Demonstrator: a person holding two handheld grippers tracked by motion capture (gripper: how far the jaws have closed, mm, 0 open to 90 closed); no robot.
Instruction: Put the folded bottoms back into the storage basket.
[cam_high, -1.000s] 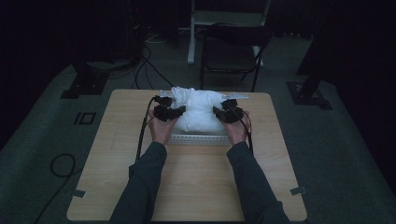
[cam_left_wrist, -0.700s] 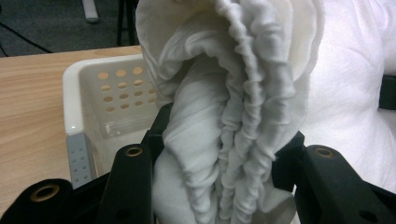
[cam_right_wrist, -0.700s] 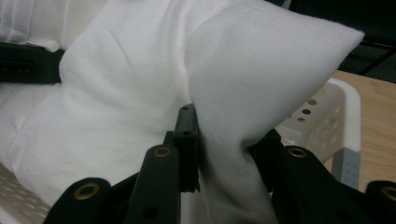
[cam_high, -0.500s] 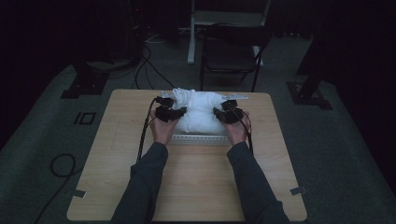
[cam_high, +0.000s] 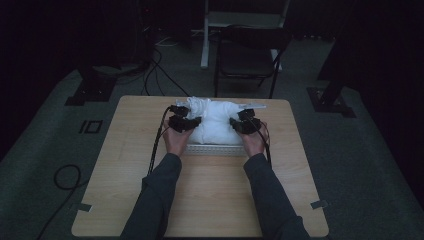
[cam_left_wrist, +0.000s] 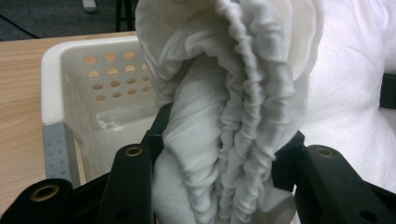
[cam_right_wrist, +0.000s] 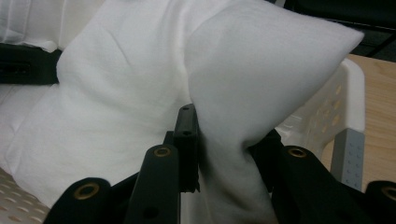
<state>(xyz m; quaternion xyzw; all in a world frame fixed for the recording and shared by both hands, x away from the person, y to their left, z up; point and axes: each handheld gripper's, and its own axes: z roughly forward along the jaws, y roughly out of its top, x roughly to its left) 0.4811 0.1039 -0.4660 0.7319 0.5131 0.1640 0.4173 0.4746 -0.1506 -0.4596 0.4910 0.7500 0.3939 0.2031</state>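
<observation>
The left gripper (cam_high: 192, 121) and the right gripper (cam_high: 239, 122) each clamp a bunched end of the white cloth (cam_high: 216, 122), which lies between them in a white perforated basket (cam_high: 215, 149). Under them is a pale wooden table (cam_high: 200, 200); beyond it, a dark chair (cam_high: 247, 55) on grey floor. Nothing has shifted since a second ago. The cloth's long axis runs gripper to gripper.

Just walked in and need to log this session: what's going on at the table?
A person holds a pair of tongs in each hand over a white perforated basket on the wooden table. The left tongs are clamped on a bunched, gathered edge of a white cloth; the right tongs pinch its other side. The cloth sits piled in the basket.
</observation>
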